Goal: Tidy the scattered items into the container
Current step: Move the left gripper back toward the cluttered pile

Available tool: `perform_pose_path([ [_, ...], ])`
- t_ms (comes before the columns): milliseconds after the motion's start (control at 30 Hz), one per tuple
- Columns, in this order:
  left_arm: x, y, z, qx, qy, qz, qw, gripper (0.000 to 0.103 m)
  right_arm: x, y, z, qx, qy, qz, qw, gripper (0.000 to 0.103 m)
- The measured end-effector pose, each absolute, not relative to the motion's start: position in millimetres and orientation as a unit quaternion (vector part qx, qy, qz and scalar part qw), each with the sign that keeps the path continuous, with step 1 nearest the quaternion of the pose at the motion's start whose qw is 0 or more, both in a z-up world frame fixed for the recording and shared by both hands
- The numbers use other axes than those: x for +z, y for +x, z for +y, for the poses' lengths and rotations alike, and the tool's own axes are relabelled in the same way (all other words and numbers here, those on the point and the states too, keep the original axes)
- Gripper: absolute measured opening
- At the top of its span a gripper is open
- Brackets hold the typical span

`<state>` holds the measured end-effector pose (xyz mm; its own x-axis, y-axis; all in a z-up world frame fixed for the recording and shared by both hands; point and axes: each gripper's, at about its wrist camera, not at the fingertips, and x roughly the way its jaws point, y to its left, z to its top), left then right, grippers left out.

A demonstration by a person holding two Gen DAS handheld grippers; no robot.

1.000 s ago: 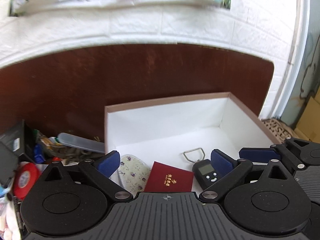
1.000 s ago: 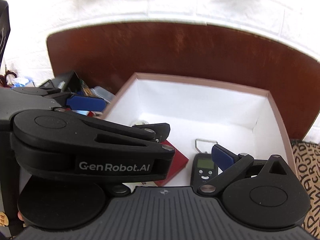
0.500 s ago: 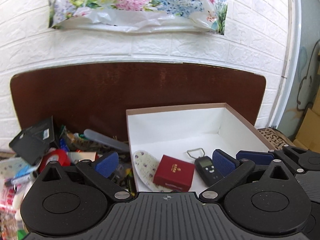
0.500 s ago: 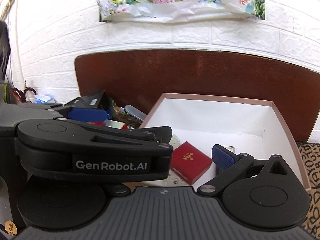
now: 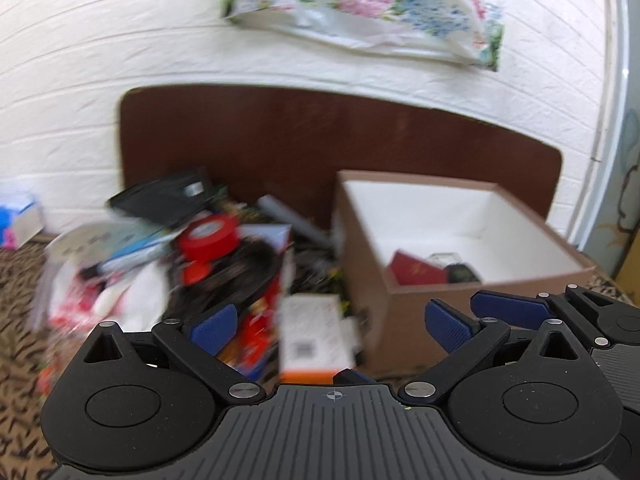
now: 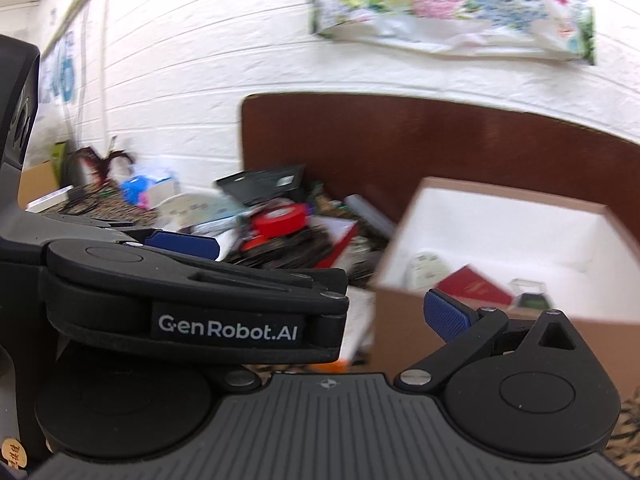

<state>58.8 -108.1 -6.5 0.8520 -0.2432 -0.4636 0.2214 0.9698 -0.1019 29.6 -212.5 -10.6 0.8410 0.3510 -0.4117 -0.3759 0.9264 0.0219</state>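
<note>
Both grippers hang in the air, holding nothing. On the left gripper (image 5: 331, 326) the blue pads (image 5: 214, 323) are spread wide apart, with a white-and-orange packet (image 5: 314, 334) showing in the gap below them. The right gripper (image 6: 352, 304) shows only its right-hand pad (image 6: 443, 314) in its own camera, the other being hidden behind the left tool's black body, which crosses that view; its fingers appear spread, and in the left wrist view one of its blue pads (image 5: 510, 309) juts in from the right edge, just beside the left tool. Directly ahead of the left gripper lies the pile of scattered items (image 5: 192, 264), blurred, on a leopard-print cloth (image 5: 18, 300): a red roll of tape (image 5: 210, 232) near the top, a dark flat case (image 5: 168, 196) behind it, a grey tube (image 5: 290, 220) leaning toward the box, and white and red wrappers at the left. Just to the right of the pile stands the container, a brown cardboard box (image 5: 408, 312) with a white interior, its near wall facing the grippers. Inside it, toward the front, are a red booklet (image 6: 474, 286), a patterned oval insole (image 6: 426, 270) to its left, and a small dark digital scale (image 6: 534, 300) to its right. Behind everything a dark brown board (image 5: 360, 136) stands against a white brick wall (image 5: 100, 60), where a floral plastic sheet (image 5: 372, 4) hangs.
</note>
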Motion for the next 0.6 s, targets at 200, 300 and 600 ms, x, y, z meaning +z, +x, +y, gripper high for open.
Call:
perform_pose_path([
  [200, -28.3, 38.6, -62.1, -0.085, -0.033, 0.256, 0.962, 0.103, -32.0, 15.0, -171.8, 0.235, -0.032, 0.222, 0.946, 0.103],
  [300, -38.3, 34.1, -38.7, -0.078, -0.037, 0.264, 0.961, 0.103, -41.4, 10.5, -147.7, 0.247, -0.054, 0.218, 0.943, 0.103],
  [600, -53.5, 42.1, 32.1, -0.065, -0.033, 0.275, 0.959, 0.103, -65.6, 10.1, -94.4, 0.279, -0.089, 0.232, 0.928, 0.103],
])
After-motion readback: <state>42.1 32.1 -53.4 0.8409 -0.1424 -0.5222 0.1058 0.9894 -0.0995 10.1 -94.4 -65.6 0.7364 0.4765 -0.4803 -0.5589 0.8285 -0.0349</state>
